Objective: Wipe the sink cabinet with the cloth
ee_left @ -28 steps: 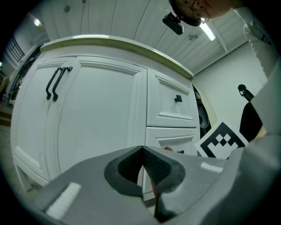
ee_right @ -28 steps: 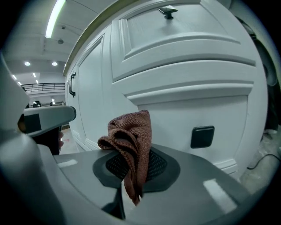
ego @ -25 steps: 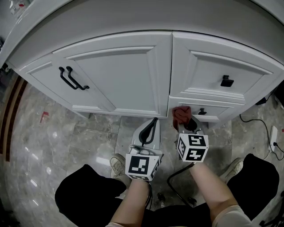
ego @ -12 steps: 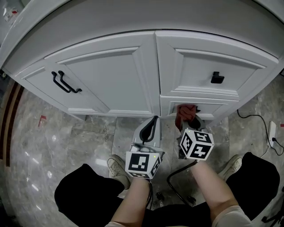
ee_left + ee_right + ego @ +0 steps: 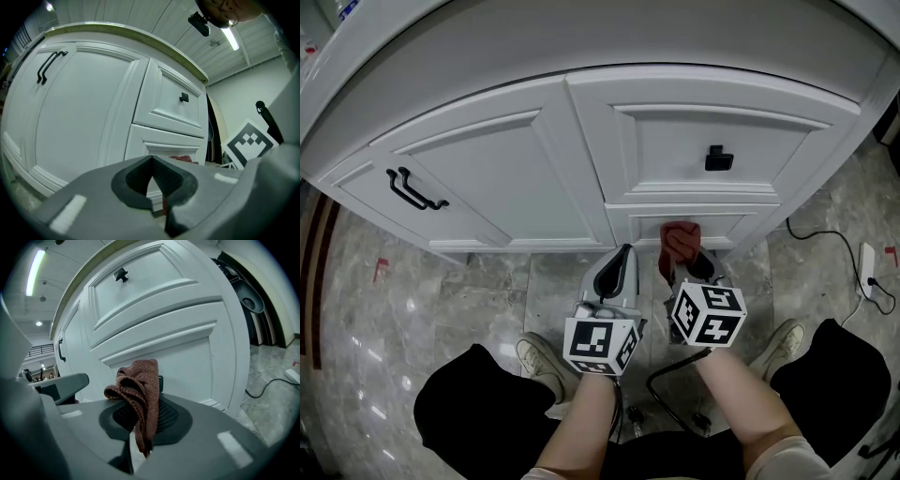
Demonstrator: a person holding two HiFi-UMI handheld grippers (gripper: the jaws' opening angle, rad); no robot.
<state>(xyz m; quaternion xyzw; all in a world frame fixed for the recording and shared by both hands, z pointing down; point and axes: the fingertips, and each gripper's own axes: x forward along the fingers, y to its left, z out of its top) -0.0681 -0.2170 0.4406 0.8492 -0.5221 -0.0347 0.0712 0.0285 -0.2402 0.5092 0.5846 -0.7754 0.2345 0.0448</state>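
Observation:
The white sink cabinet [image 5: 581,159] fills the top of the head view. My right gripper [image 5: 685,260] is shut on a reddish-brown cloth [image 5: 679,238], which it holds at the middle of the lower drawer front [image 5: 731,225]. In the right gripper view the bunched cloth [image 5: 138,387] sticks up from the shut jaws [image 5: 140,427] and hides most of a dark knob [image 5: 161,383]. My left gripper [image 5: 623,259] is shut and empty, just left of the right one and short of the cabinet base. In the left gripper view, that gripper's jaws [image 5: 151,161] meet in front of the lower drawer, with the cloth [image 5: 183,159] just beyond them.
A door with two black bar handles [image 5: 414,187] is at the left, and the upper drawer carries a black knob [image 5: 718,157]. A black cable [image 5: 834,258] runs over the marble floor to a white power strip [image 5: 869,258] at the right. The person's shoes [image 5: 539,361] sit below.
The right gripper and cloth slid right along the lower drawer front, from its left edge to over its knob. The cabinet shifted left in view. The left gripper stayed shut.

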